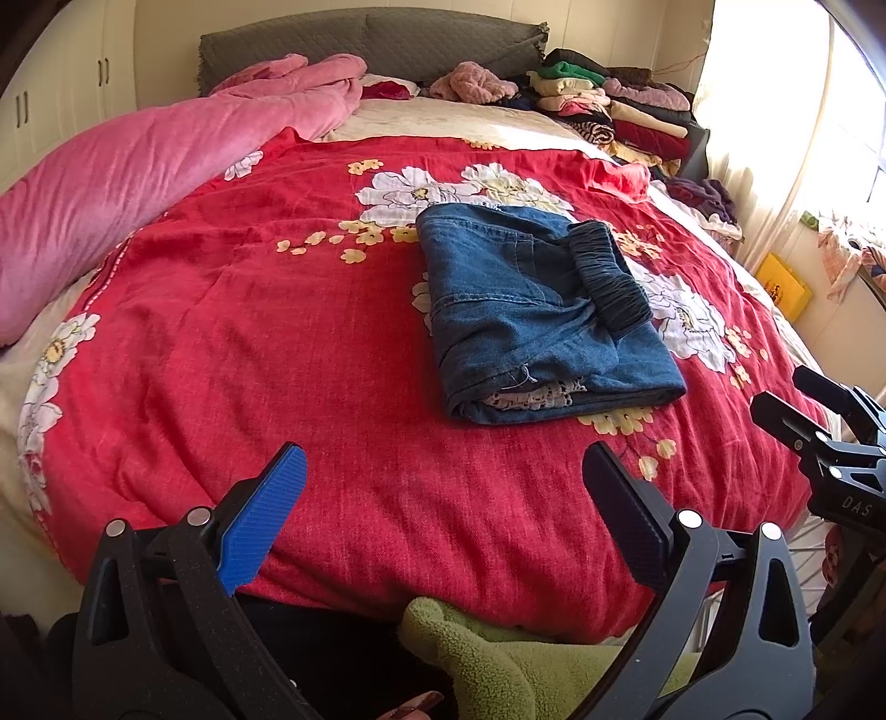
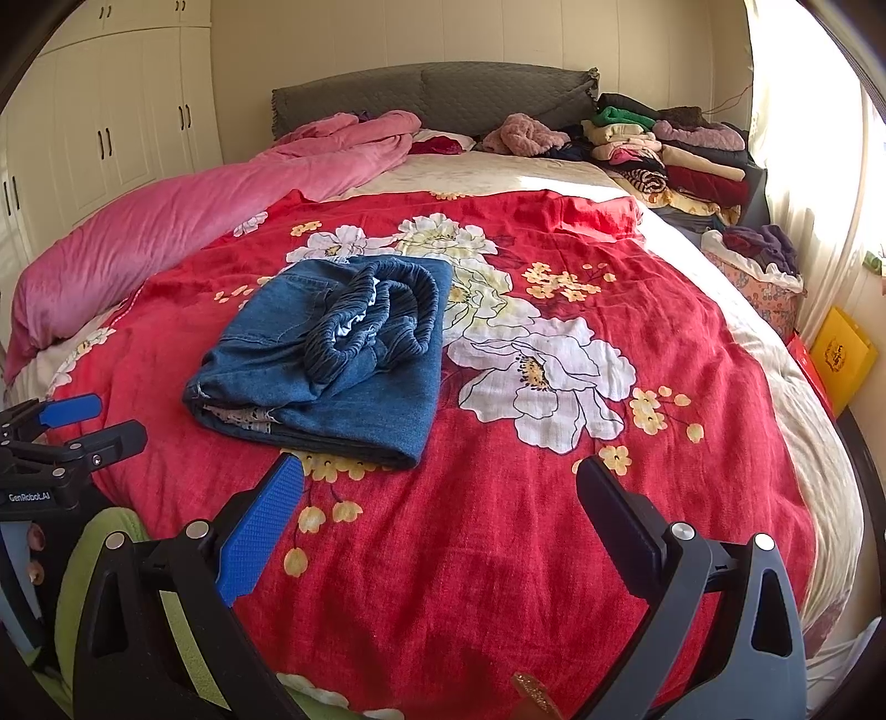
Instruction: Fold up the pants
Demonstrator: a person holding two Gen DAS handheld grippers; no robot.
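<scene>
Blue denim pants [image 1: 531, 310] lie folded in a compact stack on the red floral bedspread [image 1: 277, 310], dark elastic waistband on top. In the right wrist view the pants [image 2: 332, 360] sit left of centre. My left gripper [image 1: 443, 471] is open and empty, held above the bed's near edge, short of the pants. My right gripper [image 2: 440, 482] is open and empty, just in front of the pants' near edge. The right gripper also shows at the right of the left wrist view [image 1: 797, 410]. The left gripper shows at the left of the right wrist view [image 2: 83, 421].
A pink duvet [image 1: 138, 183] lies bunched along the bed's left side. Piles of folded clothes [image 1: 626, 111] sit at the head, right. A grey headboard [image 1: 365, 44], white wardrobes [image 2: 111, 127], a basket of clothes [image 2: 758, 277] and a yellow bag [image 2: 841, 354] surround the bed.
</scene>
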